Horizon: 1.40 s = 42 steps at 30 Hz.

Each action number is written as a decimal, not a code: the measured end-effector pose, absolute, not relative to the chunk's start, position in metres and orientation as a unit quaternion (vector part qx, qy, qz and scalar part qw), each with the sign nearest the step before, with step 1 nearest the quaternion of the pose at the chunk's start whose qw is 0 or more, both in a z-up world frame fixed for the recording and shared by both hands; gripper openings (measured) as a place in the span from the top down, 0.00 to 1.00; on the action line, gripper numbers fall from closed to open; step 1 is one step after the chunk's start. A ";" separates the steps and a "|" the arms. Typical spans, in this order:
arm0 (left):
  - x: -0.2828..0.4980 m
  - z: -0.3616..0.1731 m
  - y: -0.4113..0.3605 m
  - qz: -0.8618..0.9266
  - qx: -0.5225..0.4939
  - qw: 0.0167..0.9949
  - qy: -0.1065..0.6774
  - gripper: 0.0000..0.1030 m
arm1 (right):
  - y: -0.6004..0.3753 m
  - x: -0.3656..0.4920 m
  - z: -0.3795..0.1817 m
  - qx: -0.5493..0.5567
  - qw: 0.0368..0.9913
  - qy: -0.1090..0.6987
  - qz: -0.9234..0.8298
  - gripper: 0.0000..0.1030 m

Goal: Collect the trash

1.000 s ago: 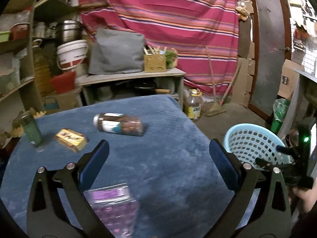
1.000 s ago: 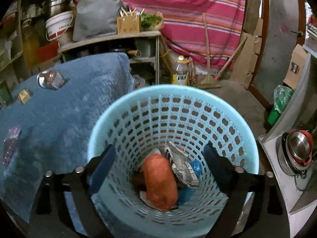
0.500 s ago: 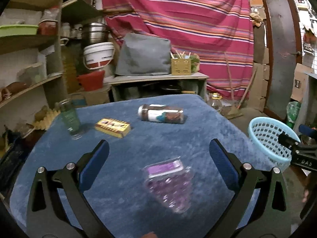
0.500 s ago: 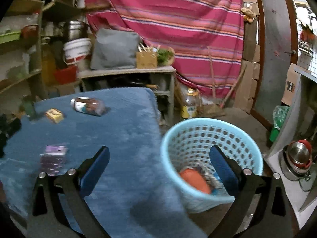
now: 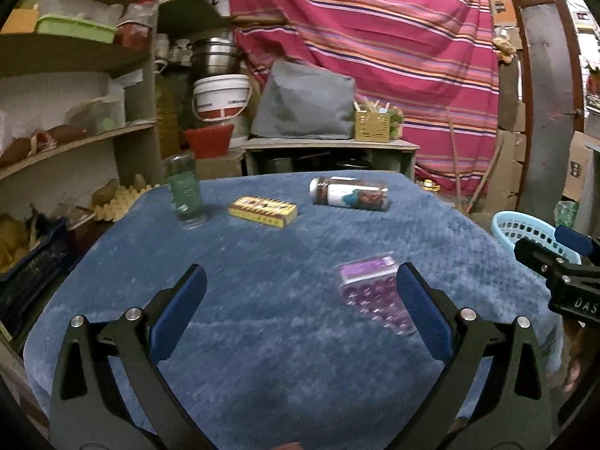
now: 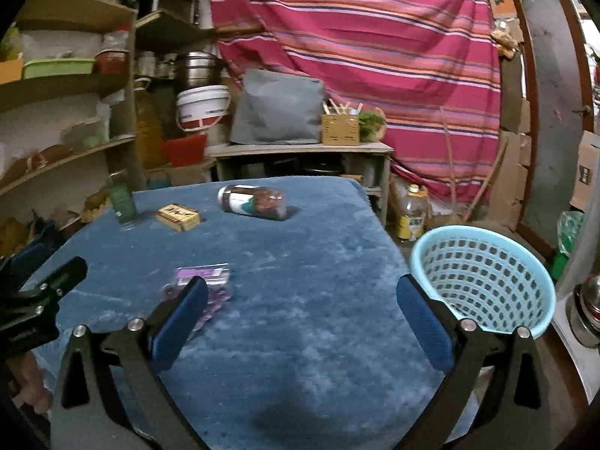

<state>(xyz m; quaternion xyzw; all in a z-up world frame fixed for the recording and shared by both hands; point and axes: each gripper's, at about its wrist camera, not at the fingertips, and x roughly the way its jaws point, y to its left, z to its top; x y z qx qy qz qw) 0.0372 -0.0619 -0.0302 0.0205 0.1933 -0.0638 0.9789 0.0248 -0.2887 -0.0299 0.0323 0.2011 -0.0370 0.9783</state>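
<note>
Both grippers, left (image 5: 300, 292) and right (image 6: 302, 294), spread wide (nothing between them) above the blue cloth (image 5: 281, 270).

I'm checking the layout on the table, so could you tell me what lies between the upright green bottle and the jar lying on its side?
The yellow box lies flat between the green bottle and the jar, touching neither; both wrist views show it.
</note>
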 end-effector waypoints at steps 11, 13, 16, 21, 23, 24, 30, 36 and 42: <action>0.027 -0.051 -0.031 -0.033 0.008 0.980 0.198 0.05 | -0.258 0.018 -0.051 0.021 0.981 0.192 -0.008 0.04; 0.022 -0.049 -0.030 -0.029 0.011 0.981 0.190 0.05 | -0.254 0.015 -0.049 0.025 0.981 0.190 -0.006 0.04; 0.017 -0.046 -0.029 -0.031 0.006 0.982 0.184 0.05 | -0.250 0.010 -0.044 0.015 0.983 0.183 -0.014 0.04; 0.012 -0.045 -0.028 -0.046 0.005 0.980 0.192 0.05 | -0.248 0.004 -0.040 0.015 0.982 0.186 -0.024 0.04; 0.010 -0.045 -0.028 -0.047 0.004 0.980 0.192 0.05 | -0.248 0.002 -0.039 0.016 0.981 0.191 -0.022 0.04; 0.011 -0.045 -0.028 -0.047 0.005 0.980 0.192 0.05 | -0.247 0.002 -0.039 0.016 0.981 0.191 -0.023 0.04; 0.007 -0.045 -0.030 -0.047 0.006 0.980 0.191 0.05 | -0.250 0.000 -0.037 0.023 0.981 0.190 -0.025 0.04; 0.006 -0.042 -0.030 -0.051 0.007 0.979 0.197 0.05 | -0.251 -0.001 -0.036 0.022 0.982 0.186 -0.031 0.04; 0.008 -0.036 -0.029 -0.048 0.011 0.980 0.193 0.05 | -0.250 -0.003 -0.034 0.017 0.983 0.180 -0.033 0.04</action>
